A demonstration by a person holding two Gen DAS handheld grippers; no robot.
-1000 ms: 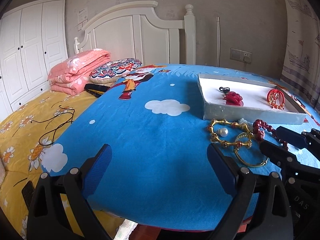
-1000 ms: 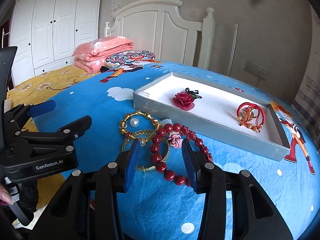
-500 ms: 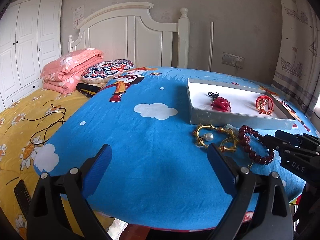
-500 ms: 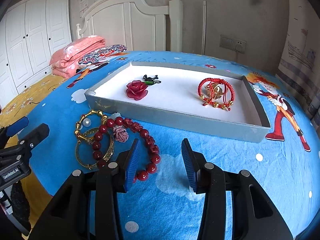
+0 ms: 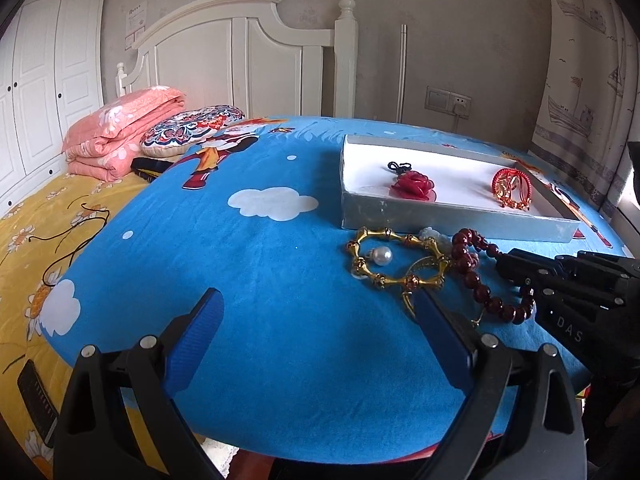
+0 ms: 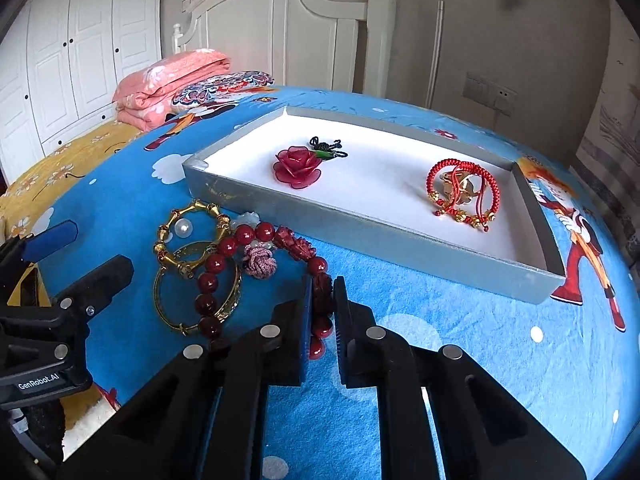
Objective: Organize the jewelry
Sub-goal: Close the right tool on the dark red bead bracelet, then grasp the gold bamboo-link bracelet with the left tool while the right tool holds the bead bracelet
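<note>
Right wrist view: right gripper (image 6: 322,304) fingers pinching the red bead bracelet (image 6: 256,270) on the blue bedspread (image 6: 460,320), just before the grey tray (image 6: 360,236).
Beads look hard, smooth and light on a limp string, likely to droop and snag the gold bangle (image 6: 196,284); gripping one carved bead suits. Left gripper (image 5: 316,344) fingers are spread, empty.

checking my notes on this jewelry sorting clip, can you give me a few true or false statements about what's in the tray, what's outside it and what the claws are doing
1. The red rose ornament lies inside the gray tray. True.
2. The dark red bead bracelet is already in the tray. False: it lies on the blue blanket in front of the tray.
3. The right claw is shut on beads of that bracelet. True.
4. The left claw holds the gold bamboo bracelet. False: it is open, with nothing between its pads.
5. The red cord bracelet lies in the tray. True.
</note>
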